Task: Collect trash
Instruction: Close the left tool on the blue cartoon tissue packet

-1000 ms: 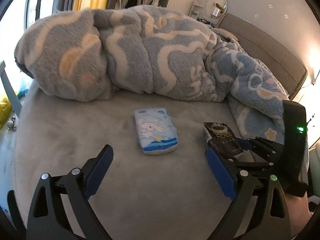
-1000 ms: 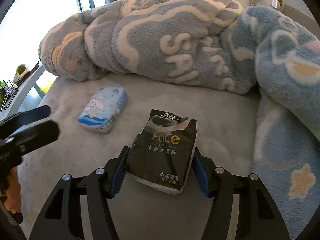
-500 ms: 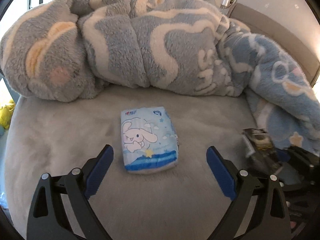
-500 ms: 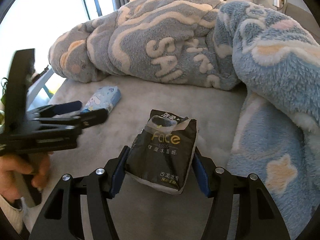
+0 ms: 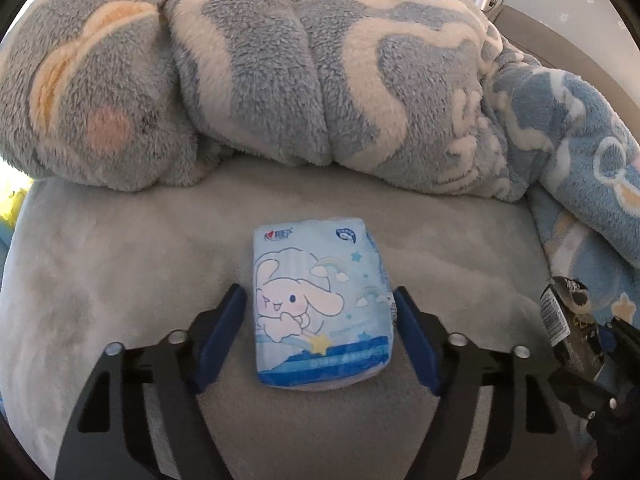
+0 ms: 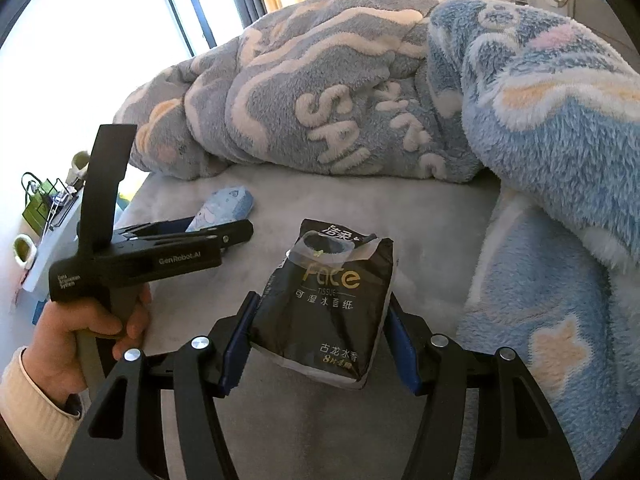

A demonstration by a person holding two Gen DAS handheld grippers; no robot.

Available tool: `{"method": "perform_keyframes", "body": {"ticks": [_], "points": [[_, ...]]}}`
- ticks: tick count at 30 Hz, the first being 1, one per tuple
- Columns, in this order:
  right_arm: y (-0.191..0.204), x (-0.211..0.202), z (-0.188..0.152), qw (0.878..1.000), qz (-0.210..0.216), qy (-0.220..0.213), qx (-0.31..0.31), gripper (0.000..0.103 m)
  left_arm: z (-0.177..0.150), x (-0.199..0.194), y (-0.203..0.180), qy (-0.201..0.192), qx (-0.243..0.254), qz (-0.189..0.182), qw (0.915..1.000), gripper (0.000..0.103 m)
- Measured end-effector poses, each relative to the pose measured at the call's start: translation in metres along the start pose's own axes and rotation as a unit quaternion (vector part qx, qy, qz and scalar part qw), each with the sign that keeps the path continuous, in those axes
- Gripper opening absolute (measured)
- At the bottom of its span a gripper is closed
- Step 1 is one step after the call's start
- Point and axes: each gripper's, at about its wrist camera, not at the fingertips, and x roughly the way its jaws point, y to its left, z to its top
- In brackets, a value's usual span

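A light blue tissue pack [image 5: 320, 304] with a cartoon rabbit lies flat on the grey bed [image 5: 120, 264]. My left gripper [image 5: 318, 296] straddles it and its jaws are closing. The right pad sits at the pack's edge, and a narrow gap shows at the left pad. In the right wrist view the same gripper [image 6: 224, 232] reaches over the blue pack [image 6: 234, 204], held by a person's hand [image 6: 80, 320]. My right gripper [image 6: 322, 304] is shut on a black "Face" tissue pack [image 6: 332, 292], lifted off the bed. That black pack [image 5: 560, 316] shows at the left view's right edge.
A bulky grey-blue fleece blanket [image 5: 320, 80] is heaped across the back of the bed and drapes down the right side [image 6: 540, 160]. Beyond the bed's left edge a window sill or shelf [image 6: 40, 208] holds small items.
My left gripper has moved forward and down over the blue pack, and its jaws have narrowed around it. The right gripper still holds the black pack, shifted slightly.
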Motion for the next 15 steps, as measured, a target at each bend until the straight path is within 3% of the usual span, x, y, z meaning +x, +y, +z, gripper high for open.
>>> {"method": "perform_keyframes", "body": {"ticks": [5,15], "points": [[0.004,0.000,-0.002,1.000,-0.002,-0.002,0.002,0.061,0.000,-0.002,0.001,-0.004,-0.003,0.003,1.0000,0.055],[0.014,-0.022,-0.004,0.999,-0.004,-0.032,0.021,0.061,-0.020,-0.037,0.004,-0.009,0.015,-0.029,0.9994,0.050]]}}
